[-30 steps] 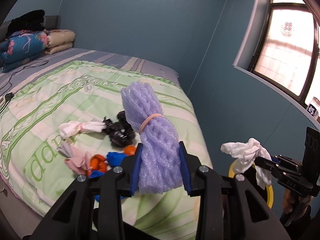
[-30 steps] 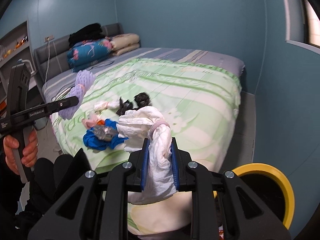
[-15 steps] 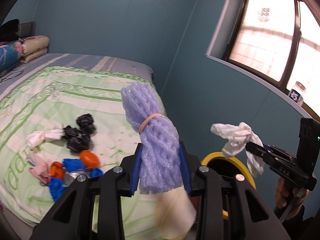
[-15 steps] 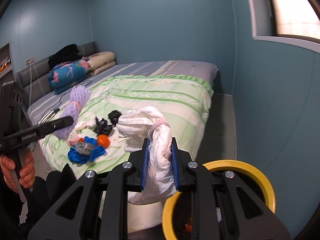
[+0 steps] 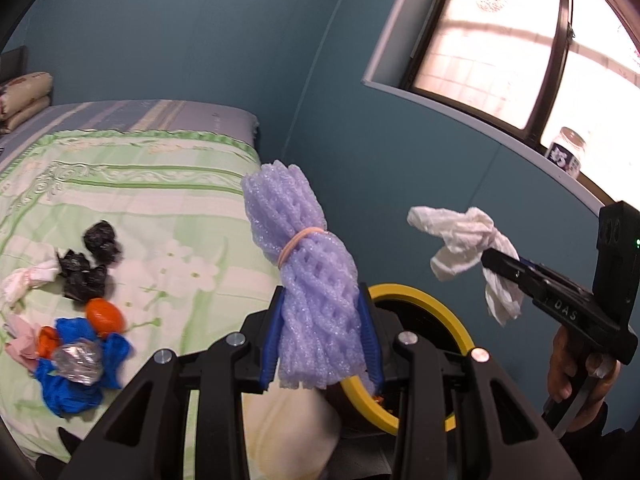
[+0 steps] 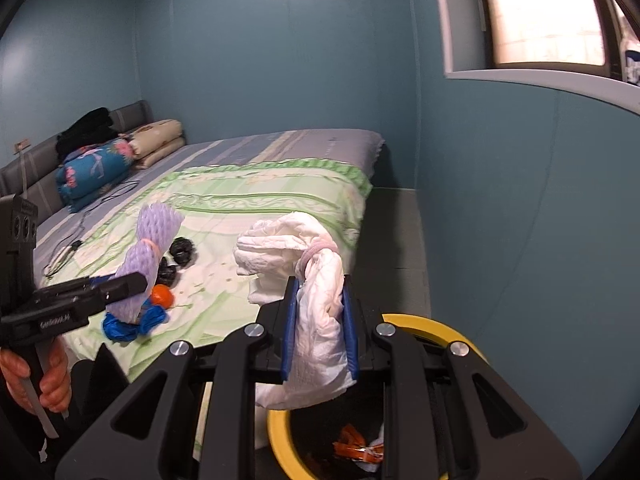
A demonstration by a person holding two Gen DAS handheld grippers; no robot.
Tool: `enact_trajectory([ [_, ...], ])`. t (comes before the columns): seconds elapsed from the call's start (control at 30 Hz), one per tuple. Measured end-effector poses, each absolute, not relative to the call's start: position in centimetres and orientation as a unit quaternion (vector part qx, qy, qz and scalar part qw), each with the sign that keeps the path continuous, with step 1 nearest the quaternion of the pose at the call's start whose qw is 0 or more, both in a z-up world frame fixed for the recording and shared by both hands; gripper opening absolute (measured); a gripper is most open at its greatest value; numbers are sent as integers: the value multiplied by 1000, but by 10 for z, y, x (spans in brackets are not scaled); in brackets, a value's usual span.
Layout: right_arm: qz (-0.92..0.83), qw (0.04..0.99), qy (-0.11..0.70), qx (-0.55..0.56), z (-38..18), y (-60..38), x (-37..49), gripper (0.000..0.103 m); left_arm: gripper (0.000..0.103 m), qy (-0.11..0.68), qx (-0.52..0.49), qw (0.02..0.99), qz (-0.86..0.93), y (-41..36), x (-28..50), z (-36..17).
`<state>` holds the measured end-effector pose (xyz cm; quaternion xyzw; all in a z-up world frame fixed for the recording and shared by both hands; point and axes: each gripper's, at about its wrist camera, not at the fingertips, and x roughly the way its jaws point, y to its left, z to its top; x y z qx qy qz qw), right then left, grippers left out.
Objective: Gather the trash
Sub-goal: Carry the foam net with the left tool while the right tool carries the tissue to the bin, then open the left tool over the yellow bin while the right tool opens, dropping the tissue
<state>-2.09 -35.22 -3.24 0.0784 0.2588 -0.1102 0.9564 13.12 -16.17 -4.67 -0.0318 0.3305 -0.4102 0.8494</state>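
My left gripper (image 5: 322, 336) is shut on a purple foam net bundle (image 5: 310, 272) tied with a rubber band, held in the air beside the bed's edge. My right gripper (image 6: 320, 328) is shut on a white crumpled tissue wad (image 6: 316, 280) bound with a pink band. A yellow-rimmed trash bin (image 6: 436, 326) stands on the floor just below and ahead of both; orange and white scraps lie inside it. In the left wrist view the bin's rim (image 5: 420, 300) shows behind the foam net, and the right gripper (image 5: 504, 264) hangs at the right with the tissue (image 5: 464, 240).
On the green quilt (image 5: 160, 200) lie black bags (image 5: 92, 264), an orange ball (image 5: 105, 316), blue wrappers (image 5: 72, 380), silver foil, and pink and white scraps. Folded bedding (image 6: 104, 164) sits at the headboard. Blue walls and a window sill with a jar (image 5: 568, 152) close the right side.
Both grippers have swung right, away from the bed and toward the yellow bin, each keeping its load. The bin has come much nearer in both views.
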Motion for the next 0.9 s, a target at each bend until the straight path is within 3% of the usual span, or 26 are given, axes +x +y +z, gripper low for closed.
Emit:
enact_trajectory([
  [0.9,-210,925,296,118,-76,-406,-36,20,33,388,35,784,-483,-256,90,-96],
])
